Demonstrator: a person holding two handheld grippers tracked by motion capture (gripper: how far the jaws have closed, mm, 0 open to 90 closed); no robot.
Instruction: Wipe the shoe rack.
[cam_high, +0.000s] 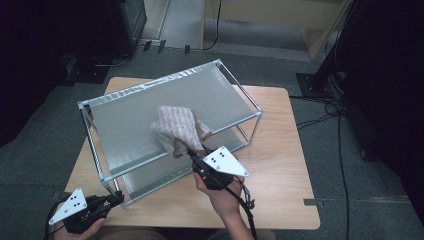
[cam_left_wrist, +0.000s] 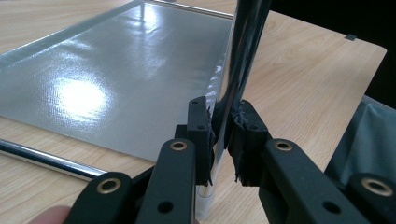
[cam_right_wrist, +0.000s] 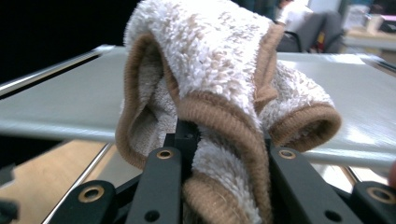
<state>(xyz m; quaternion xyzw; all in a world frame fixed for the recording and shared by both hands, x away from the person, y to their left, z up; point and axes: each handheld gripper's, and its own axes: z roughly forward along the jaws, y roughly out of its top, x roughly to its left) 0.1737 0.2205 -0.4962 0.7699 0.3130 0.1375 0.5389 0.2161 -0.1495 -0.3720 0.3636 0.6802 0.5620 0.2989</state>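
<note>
Two grippers busy here: my left gripper is clamped tight on the rack's corner post to steady it, my right gripper pinches the fluffy towel over the upper shelf, so next I'd guess lower and release.

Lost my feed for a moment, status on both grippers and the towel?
Left gripper shut on the rack's corner post. Right gripper shut on the towel, carried over the upper shelf. Nothing in the way.

Bare upper shelf behind towel
</note>
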